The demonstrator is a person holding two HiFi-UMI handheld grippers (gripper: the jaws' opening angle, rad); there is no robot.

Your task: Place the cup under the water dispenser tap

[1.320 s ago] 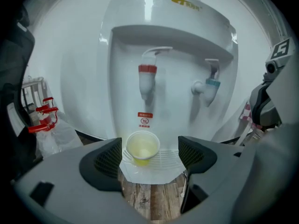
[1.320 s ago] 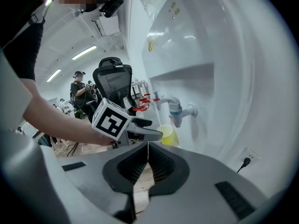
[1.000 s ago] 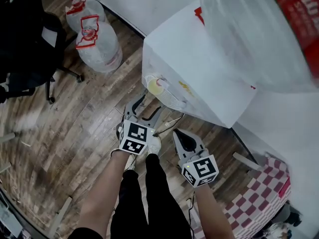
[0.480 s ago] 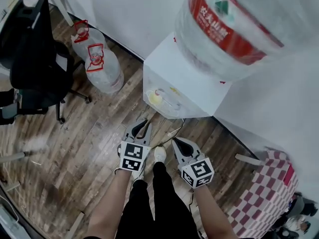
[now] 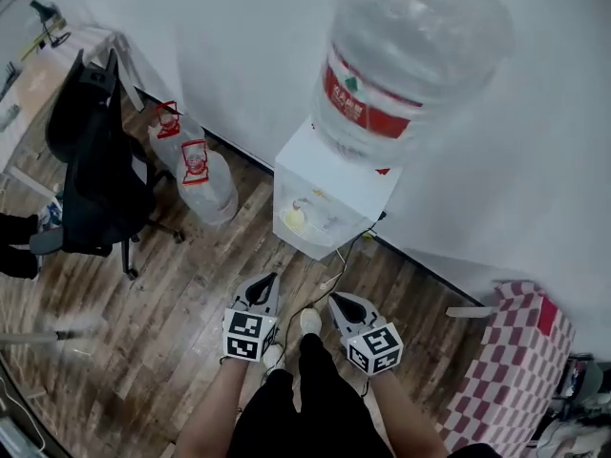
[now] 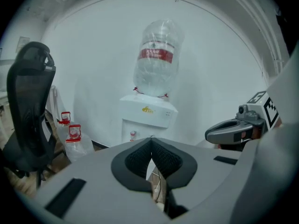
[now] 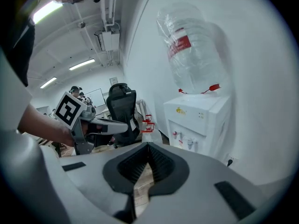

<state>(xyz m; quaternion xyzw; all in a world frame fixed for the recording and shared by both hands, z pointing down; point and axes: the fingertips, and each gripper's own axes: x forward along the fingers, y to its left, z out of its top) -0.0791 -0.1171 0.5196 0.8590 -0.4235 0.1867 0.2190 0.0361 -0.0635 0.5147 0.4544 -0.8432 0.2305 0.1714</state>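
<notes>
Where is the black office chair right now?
In the head view the black office chair stands at the left on the wooden floor, just left of the two water jugs by the white wall.

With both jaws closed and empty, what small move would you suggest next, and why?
Probably just rest them: the left gripper and right gripper are shut, empty, clear of the water dispenser, and a yellowish cup already seems to sit in its tap recess.
</notes>
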